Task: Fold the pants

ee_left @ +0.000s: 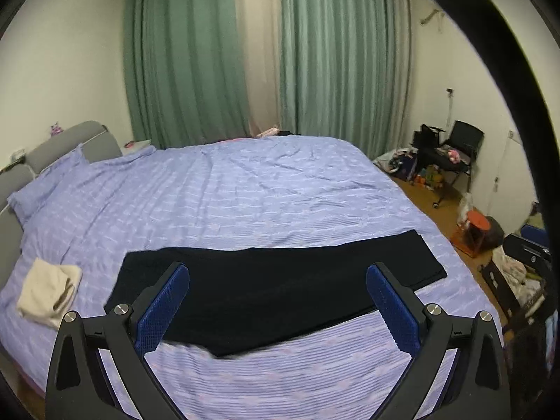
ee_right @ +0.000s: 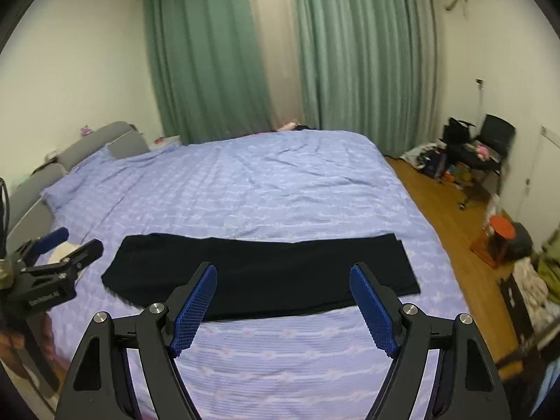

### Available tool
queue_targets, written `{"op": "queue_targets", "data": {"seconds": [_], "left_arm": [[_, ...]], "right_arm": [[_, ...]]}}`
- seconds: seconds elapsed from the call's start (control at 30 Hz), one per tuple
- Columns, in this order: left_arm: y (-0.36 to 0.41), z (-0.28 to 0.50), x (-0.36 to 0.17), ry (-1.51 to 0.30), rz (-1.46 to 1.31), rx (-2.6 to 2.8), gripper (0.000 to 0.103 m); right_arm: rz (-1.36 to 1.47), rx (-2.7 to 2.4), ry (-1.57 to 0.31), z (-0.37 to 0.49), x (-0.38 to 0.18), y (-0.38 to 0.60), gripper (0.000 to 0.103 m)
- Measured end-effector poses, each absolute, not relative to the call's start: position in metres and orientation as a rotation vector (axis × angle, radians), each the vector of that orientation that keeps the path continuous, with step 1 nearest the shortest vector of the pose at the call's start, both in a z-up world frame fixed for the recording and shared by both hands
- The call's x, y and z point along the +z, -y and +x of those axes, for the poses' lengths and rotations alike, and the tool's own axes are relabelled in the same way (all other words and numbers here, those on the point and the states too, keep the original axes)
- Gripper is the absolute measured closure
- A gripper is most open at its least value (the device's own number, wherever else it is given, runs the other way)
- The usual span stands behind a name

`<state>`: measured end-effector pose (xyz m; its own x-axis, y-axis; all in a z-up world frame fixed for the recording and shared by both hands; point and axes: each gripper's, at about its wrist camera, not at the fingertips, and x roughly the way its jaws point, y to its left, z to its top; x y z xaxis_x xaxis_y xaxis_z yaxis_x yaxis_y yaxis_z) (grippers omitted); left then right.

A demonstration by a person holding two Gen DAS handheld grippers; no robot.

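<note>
The black pants (ee_left: pixel 266 287) lie flat on the lilac bedspread (ee_left: pixel 245 192) as one long band across the near part of the bed, running from about nine o'clock to three o'clock in both views, with bare cover on every side and nothing lying on them. At nine o'clock from the waist end sits a folded cream cloth (ee_left: pixel 49 294), just beside the pants but apart from them. The left gripper (ee_left: pixel 278 301) hangs above the band with its jaws spread very wide and nothing between the blue pads (ee_left: pixel 164 308). The right gripper (ee_right: pixel 283 306) is likewise held wide open and empty over the near edge of the pants. Only the right wrist view catches the left gripper from the side, at nine o'clock, where it covers most of the cream cloth. Green curtains (ee_right: pixel 224 52) close the far wall at twelve o'clock. A black chair (ee_right: pixel 490 147) and floor clutter at two o'clock are too small to sort out. A dark curved bar cuts off the left view's right edge.
</note>
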<state>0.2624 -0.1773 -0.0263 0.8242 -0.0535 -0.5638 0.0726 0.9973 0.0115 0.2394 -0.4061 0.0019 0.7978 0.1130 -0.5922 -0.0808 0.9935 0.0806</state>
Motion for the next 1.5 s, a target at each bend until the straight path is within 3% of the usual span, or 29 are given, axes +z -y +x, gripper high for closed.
{"op": "queue_targets", "data": {"seconds": [0.37, 0.6, 0.73, 0.9, 1.07, 1.47, 1.5], "left_arm": [[0.314, 0.318, -0.060, -0.653, 0.087, -0.109, 0.000], [0.395, 0.376, -0.131, -0.671, 0.161, -0.142, 0.000], [0.435, 0.413, -0.181, -0.703, 0.203, -0.150, 0.000], [0.470, 0.450, -0.232, -0.757, 0.199, -0.164, 0.000], [0.494, 0.468, -0.267, -0.789, 0.225, -0.168, 0.000], [0.508, 0.479, -0.296, -0.829, 0.256, -0.204, 0.000], [0.507, 0.479, -0.298, -0.832, 0.256, -0.201, 0.000]], "right_arm": [[0.174, 0.066, -0.694, 0.299, -0.063, 0.529, 0.024], [0.249, -0.012, -0.715, 0.350, -0.140, 0.596, 0.026], [0.302, -0.061, -0.748, 0.379, -0.191, 0.626, 0.034], [0.391, -0.093, -0.803, 0.407, -0.254, 0.654, 0.044], [0.478, -0.100, -0.852, 0.430, -0.300, 0.673, 0.046], [0.594, -0.135, -0.905, 0.455, -0.350, 0.697, 0.049], [0.593, -0.141, -0.903, 0.458, -0.351, 0.697, 0.054]]}}
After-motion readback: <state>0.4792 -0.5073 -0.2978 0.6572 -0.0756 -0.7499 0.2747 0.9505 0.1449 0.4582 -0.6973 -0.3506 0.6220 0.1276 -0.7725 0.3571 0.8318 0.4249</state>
